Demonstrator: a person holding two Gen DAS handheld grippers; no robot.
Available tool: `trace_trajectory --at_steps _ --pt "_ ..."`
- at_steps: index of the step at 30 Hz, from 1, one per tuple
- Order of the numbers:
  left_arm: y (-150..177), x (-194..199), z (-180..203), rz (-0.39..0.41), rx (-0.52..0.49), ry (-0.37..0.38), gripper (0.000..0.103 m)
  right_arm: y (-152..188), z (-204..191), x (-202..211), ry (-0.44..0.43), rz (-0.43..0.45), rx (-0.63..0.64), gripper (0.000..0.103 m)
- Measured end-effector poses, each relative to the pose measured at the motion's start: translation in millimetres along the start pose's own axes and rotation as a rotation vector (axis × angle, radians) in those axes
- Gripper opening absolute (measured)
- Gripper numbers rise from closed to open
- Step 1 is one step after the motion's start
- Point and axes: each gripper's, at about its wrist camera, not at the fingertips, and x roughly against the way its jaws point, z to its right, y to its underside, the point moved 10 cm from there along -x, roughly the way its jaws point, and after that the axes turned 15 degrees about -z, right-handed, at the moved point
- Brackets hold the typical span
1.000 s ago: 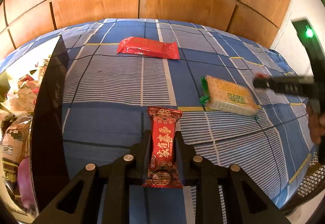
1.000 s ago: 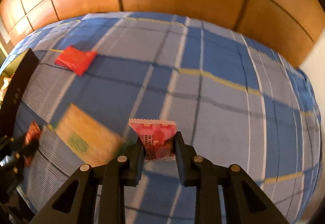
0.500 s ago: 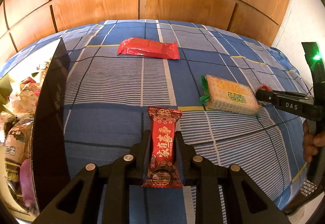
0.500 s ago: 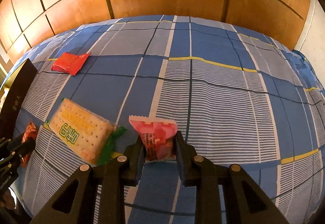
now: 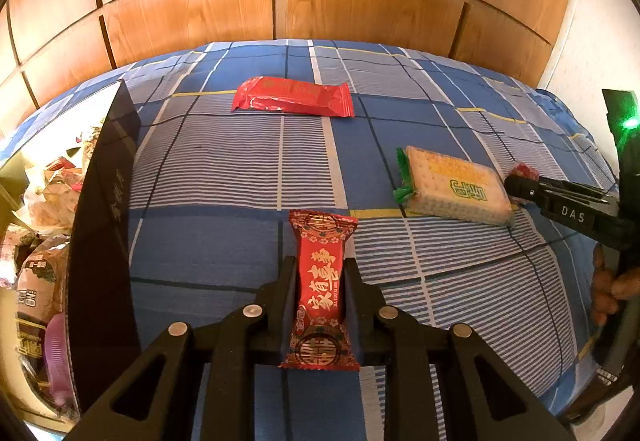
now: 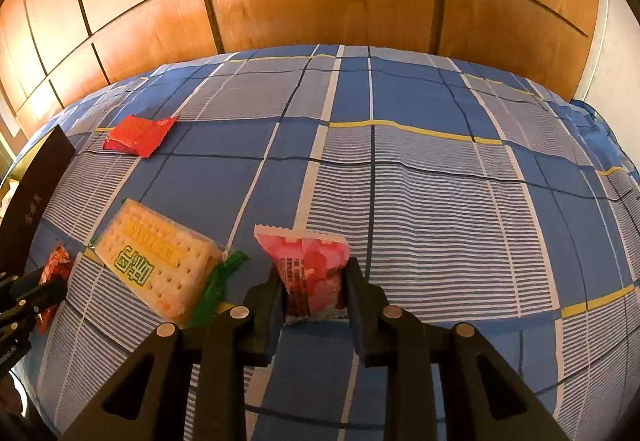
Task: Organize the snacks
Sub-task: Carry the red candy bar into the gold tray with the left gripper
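Observation:
My left gripper [image 5: 320, 273] is shut on a red snack packet with gold Chinese characters [image 5: 321, 281], held above the blue checked bedsheet [image 5: 224, 169]. My right gripper [image 6: 314, 281] is shut on a pink snack packet [image 6: 310, 273]; it also shows in the left wrist view [image 5: 520, 185] at the right. A yellow cracker pack with green ends [image 5: 452, 185] lies between the grippers, also in the right wrist view [image 6: 156, 265]. A long red packet [image 5: 292, 101] lies farther back, also in the right wrist view [image 6: 138, 135].
A black box [image 5: 102, 225] stands at the left with several snack packets [image 5: 36, 269] inside; its wall shows in the right wrist view [image 6: 32, 197]. Wooden wall panels [image 5: 280, 1] rise behind the bed. The bed edge runs along the right.
The right gripper with the pink packet has swung and moved closer to the cracker pack. The left gripper has barely moved, still holding the red packet.

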Motion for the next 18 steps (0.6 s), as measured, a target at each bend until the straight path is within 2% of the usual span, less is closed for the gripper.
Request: trace_trajectory --at_steps 12,18 --pt "5 7 1 -0.020 0.006 0.006 0.022 0 1 0 0.002 0.027 0.009 0.028" --pt "2 30 2 0.018 0.009 -0.009 0.022 0 0 1 0.009 0.036 0.016 0.028"
